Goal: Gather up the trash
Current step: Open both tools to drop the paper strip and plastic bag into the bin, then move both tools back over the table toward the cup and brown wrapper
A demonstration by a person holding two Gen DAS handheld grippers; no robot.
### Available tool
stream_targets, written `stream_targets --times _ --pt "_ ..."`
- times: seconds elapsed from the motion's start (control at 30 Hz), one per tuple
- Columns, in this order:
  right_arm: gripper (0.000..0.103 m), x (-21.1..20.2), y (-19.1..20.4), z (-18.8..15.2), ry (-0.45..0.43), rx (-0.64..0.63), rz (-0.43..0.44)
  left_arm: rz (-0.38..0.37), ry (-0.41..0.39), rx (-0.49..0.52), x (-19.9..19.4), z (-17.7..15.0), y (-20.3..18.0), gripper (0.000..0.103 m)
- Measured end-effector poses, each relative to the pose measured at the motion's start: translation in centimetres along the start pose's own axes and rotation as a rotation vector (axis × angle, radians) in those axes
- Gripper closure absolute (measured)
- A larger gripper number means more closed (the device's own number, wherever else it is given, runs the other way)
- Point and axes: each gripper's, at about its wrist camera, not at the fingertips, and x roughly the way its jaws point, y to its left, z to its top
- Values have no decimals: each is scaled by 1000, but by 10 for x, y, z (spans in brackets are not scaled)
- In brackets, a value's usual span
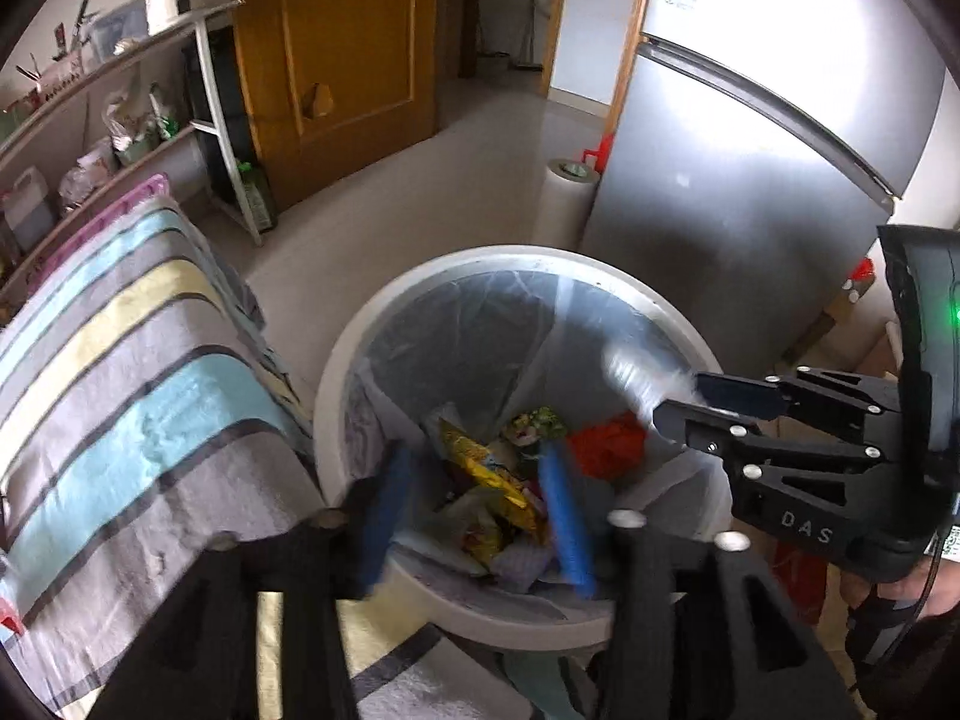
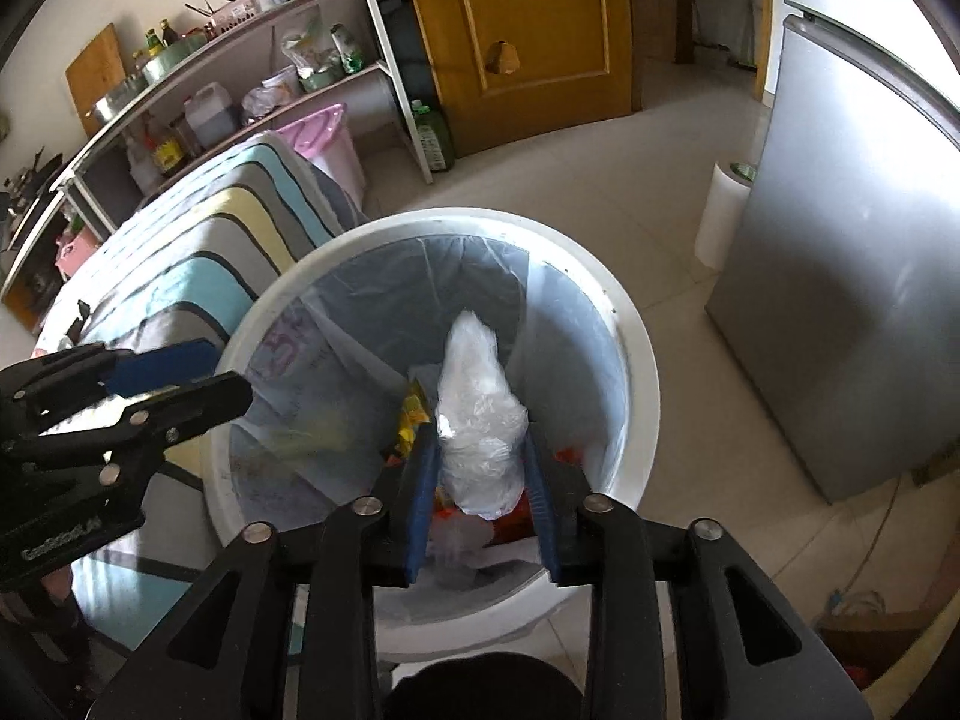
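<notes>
A white round trash bin [image 1: 336, 384] with a clear liner stands on the floor beside the table; it also shows in the right wrist view [image 2: 636, 360]. Wrappers and other trash [image 1: 498, 480] lie at its bottom. My right gripper [image 2: 483, 468] is shut on a crumpled clear plastic bag [image 2: 480, 414] and holds it over the bin's mouth. In the left wrist view that gripper [image 1: 672, 402] comes in from the right with the plastic bag [image 1: 636, 375] at its tips. My left gripper [image 1: 474, 504] is open and empty above the bin's near rim, seen at the left in the right wrist view [image 2: 222, 378].
A table with a striped cloth [image 1: 120, 396] stands left of the bin. A silver fridge [image 1: 750, 192] stands at the right with a white roll [image 1: 567, 198] beside it. Shelves [image 2: 198, 108] with bottles and a wooden door [image 2: 528, 30] lie behind.
</notes>
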Motion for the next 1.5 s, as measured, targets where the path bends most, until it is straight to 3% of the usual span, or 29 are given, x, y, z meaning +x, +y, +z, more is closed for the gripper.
stream_targets --times 0.07,0.4,0.63,0.93,1.23,1.5 --pt "56 -2 0 -1 -3 9 10 -10 -5 -3 -3 0 1 48" --pt "55 -19 20 2 -55 -3 2 4 -63 -63 -35 -7 29 43" --pt "55 -34 52 6 -101 -25 34 68 -133 -134 -71 -25 66 42" --pt "55 -41 119 10 -134 -87 117 134 -209 -233 -121 -57 123 39" --pt "55 -28 200 13 -123 -189 223 264 -249 -349 -161 -99 188 36" --pt "54 -13 275 16 -94 -292 323 280 -273 -494 -179 -137 250 34"
